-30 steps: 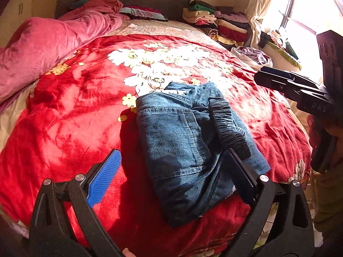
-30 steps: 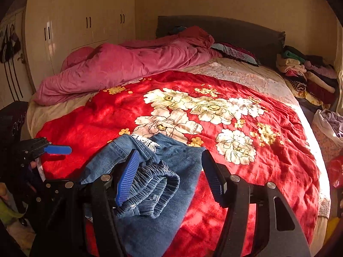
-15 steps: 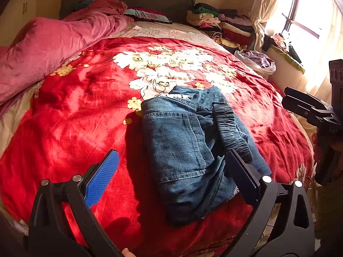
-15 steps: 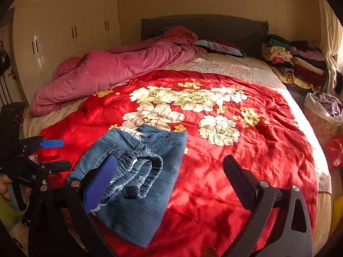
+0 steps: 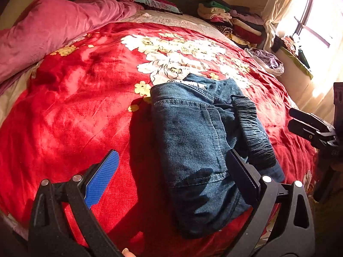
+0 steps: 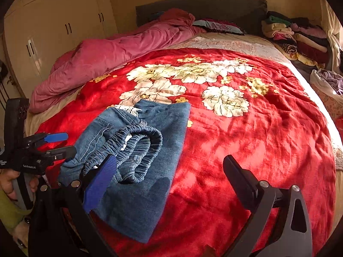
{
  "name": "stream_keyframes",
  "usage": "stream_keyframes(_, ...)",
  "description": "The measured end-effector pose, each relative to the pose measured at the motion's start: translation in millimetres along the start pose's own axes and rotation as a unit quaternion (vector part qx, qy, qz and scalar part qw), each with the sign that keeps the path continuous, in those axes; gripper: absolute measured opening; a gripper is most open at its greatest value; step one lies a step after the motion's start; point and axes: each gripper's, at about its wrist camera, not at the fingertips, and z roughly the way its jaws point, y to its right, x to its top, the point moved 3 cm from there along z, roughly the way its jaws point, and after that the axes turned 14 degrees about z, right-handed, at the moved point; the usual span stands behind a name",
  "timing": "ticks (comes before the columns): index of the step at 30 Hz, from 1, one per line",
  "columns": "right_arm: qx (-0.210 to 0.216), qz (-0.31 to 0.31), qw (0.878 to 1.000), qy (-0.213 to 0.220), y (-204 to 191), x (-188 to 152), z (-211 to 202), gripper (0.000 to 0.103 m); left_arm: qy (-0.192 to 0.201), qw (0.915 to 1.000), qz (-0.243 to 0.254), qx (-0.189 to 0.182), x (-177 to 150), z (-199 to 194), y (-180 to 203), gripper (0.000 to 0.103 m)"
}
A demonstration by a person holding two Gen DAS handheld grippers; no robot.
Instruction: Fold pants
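Observation:
Blue denim pants [image 5: 199,141] lie folded in a compact bundle near the front edge of the bed, their elastic waistband [image 6: 137,145] on top. My left gripper [image 5: 171,171] is open and empty, held above the bundle's near end. My right gripper [image 6: 169,171] is open and empty, to the right of the pants [image 6: 150,150] and above the blanket. The right gripper also shows at the right edge of the left wrist view [image 5: 308,126], and the left gripper at the left edge of the right wrist view [image 6: 57,143].
A red flowered blanket [image 5: 70,98] covers the bed. A pink duvet [image 6: 111,53] is bunched along the far left. Stacks of folded clothes [image 6: 300,36] sit at the far right by the headboard. A bag of clothes [image 5: 268,60] stands beside the bed near the window.
Both grippers have drawn back from the pants. The right gripper has opened wider and shifted right off the bundle. The pants lie still.

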Motion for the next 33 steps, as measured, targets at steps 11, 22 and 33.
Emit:
stream_keyframes(11, 0.03, 0.042, 0.996, -0.068, 7.7, -4.7, 48.5, 0.079, -0.016, 0.9993, -0.017, -0.029, 5.5, 33.7, -2.2, 0.084)
stream_keyframes(22, 0.069, 0.043, 0.992, -0.092, -2.3, -2.2, 85.5, 0.06, -0.017, 0.9991, -0.005, -0.04, 14.0, 50.8, 6.0, 0.06)
stream_keyframes(33, 0.09, 0.011, 0.995, -0.046, -25.3, -3.0, 60.1, 0.023, 0.002, 0.9988, 0.007, -0.049, 22.5, 36.3, 18.8, 0.024)
